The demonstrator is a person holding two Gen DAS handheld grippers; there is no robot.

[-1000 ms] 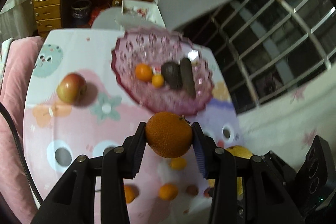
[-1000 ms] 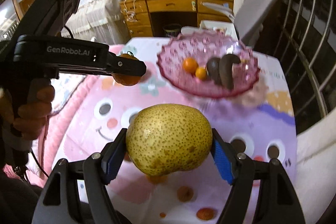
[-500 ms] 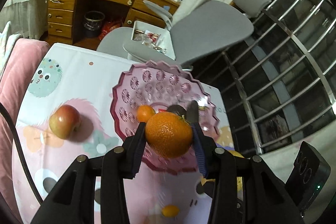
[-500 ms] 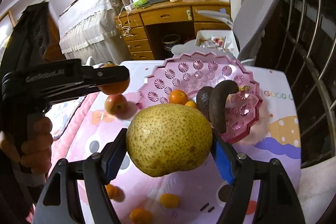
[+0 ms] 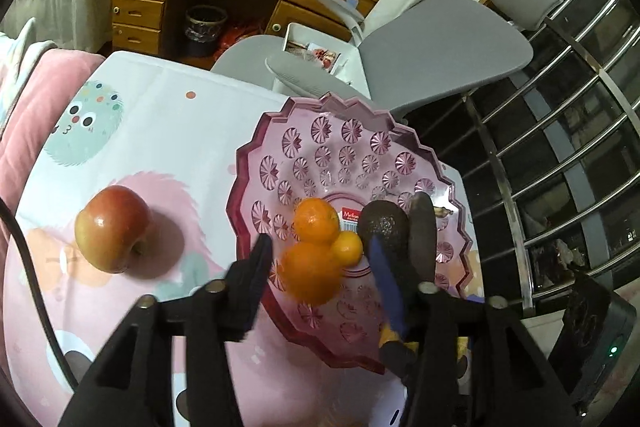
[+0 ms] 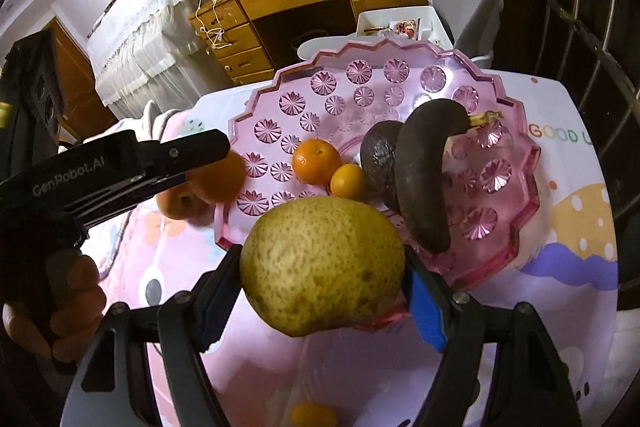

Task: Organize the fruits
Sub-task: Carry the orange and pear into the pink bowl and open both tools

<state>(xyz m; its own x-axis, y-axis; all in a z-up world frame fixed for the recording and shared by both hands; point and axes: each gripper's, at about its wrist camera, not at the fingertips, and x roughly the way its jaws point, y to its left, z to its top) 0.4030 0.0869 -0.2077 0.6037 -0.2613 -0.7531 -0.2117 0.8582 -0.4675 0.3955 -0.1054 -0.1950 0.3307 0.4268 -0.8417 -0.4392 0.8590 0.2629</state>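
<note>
The pink glass bowl (image 5: 404,147) is serving as the reference point. The left gripper (image 5: 316,263) is hanging over the bowl's near side; its jaws have just been opening, and the large orange (image 5: 310,277) is sitting between the pads with a gap showing on both sides, no longer pressed. Whether that orange is resting on the bowl floor cannot be told from these views. It is lying just beside a medium orange (image 5: 316,219) and a small orange (image 5: 347,247) already in the bowl's middle. An avocado (image 5: 382,225) and a blackened banana (image 5: 422,235) are lying in the bowl on the window side of those oranges. The right gripper (image 6: 322,267) is clamping a speckled pear (image 6: 322,265) at a medium-wide opening, holding it over the bowl's near rim. A red apple (image 5: 112,229) is sitting on the patterned tablecloth (image 5: 160,131), outside the bowl, on its pink-cushion side.
</note>
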